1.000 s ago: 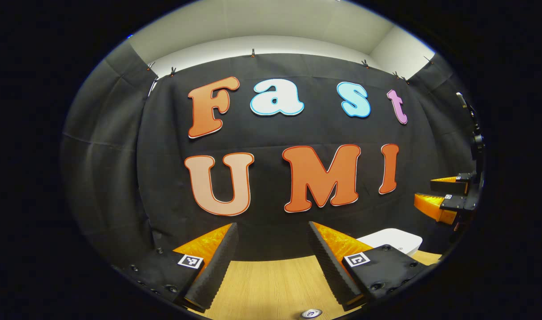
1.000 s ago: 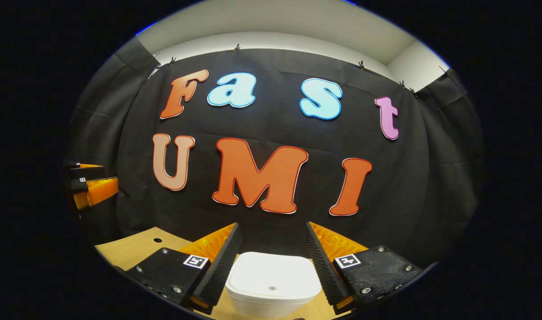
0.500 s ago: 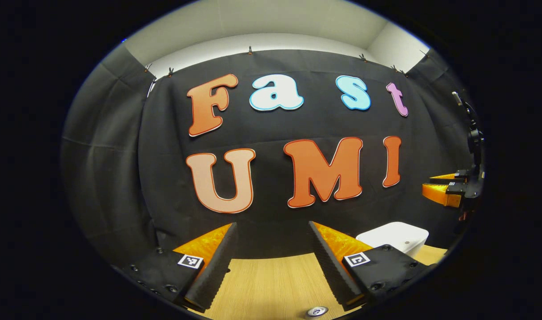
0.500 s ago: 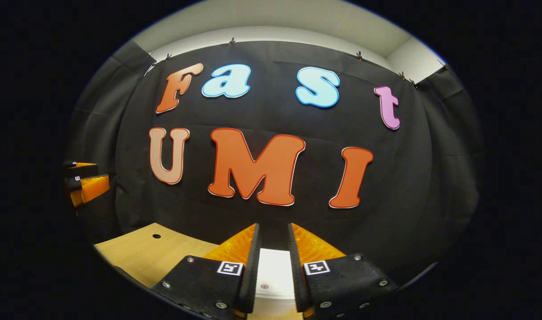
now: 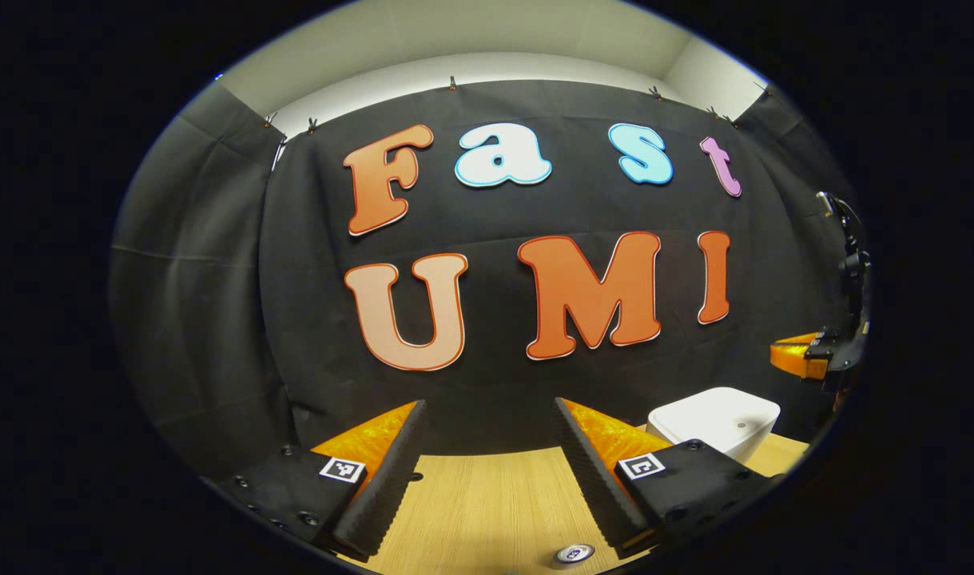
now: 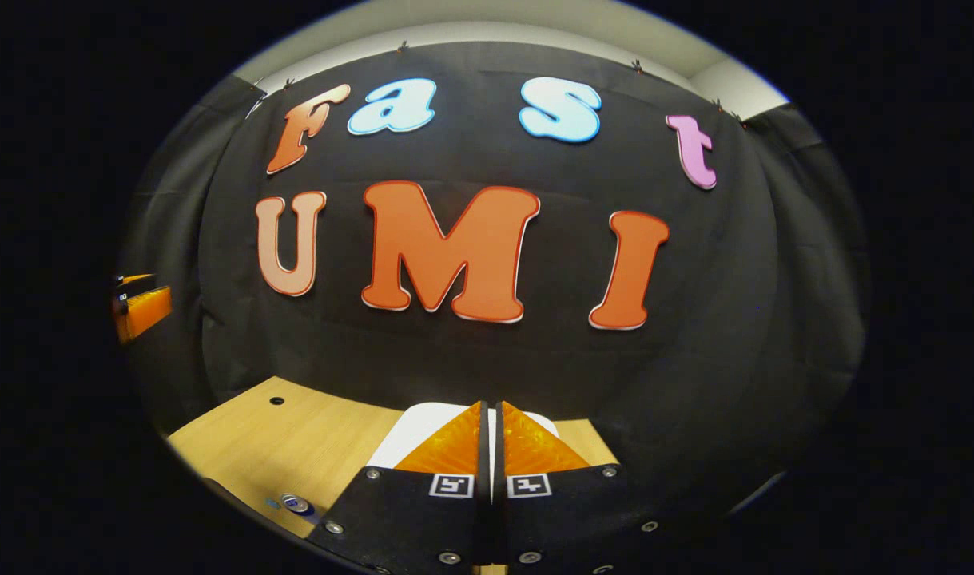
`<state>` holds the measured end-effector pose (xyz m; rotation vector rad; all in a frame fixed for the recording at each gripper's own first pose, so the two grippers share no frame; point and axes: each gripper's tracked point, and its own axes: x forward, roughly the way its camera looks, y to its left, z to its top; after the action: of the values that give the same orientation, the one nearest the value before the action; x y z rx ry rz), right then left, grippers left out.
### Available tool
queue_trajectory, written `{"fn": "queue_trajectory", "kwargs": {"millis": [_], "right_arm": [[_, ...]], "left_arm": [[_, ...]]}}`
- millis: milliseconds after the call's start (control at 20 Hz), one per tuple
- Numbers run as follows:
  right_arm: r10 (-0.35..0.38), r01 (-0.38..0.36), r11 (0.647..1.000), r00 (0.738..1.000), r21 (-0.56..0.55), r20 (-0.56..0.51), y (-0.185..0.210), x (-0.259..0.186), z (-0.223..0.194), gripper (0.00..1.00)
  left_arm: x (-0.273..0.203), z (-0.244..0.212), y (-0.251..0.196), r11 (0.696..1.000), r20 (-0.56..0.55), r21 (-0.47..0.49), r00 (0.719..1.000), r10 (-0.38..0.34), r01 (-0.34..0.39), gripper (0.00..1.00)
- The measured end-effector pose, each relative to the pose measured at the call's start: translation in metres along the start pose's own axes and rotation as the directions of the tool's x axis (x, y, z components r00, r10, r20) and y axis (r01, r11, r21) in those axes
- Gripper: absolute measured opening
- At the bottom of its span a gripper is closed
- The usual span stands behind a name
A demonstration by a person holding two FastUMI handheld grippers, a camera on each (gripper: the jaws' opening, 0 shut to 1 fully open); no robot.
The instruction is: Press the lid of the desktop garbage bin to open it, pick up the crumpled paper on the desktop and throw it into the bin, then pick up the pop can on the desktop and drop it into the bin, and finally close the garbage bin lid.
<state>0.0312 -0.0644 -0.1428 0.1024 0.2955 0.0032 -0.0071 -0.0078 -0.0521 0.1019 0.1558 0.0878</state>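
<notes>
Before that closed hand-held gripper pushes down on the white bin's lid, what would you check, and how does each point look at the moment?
1. Bin lid shut, ready to be pressed: ok.
2. Right hand-held gripper closed, fingers together: ok.
3. Right hand-held gripper lined up over the lid: ok, though whether it touches yet: cannot tell.
4. Left hand-held gripper open, over bare desktop, away from the bin: ok.
5. Pop can on the desktop, left of the bin: ok.
6. Crumpled paper located: cannot tell.
</notes>
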Motion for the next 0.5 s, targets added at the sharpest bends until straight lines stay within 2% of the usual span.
{"fn": "queue_trajectory", "kwargs": {"millis": [250,500], "right_arm": [[0.033,-0.032,0.999,0.997,0.012,-0.071,0.004,0.014,-0.034,0.01],[0.071,-0.075,0.997,0.986,-0.021,-0.151,0.014,0.02,-0.069,0.01]], "left_arm": [[-0.002,-0.011,-0.002,1.0,-0.038,0.007,0.999,0.023,-0.023,1.0],[-0.005,-0.024,-0.008,0.999,-0.083,0.024,0.996,0.022,-0.02,1.0]]}}
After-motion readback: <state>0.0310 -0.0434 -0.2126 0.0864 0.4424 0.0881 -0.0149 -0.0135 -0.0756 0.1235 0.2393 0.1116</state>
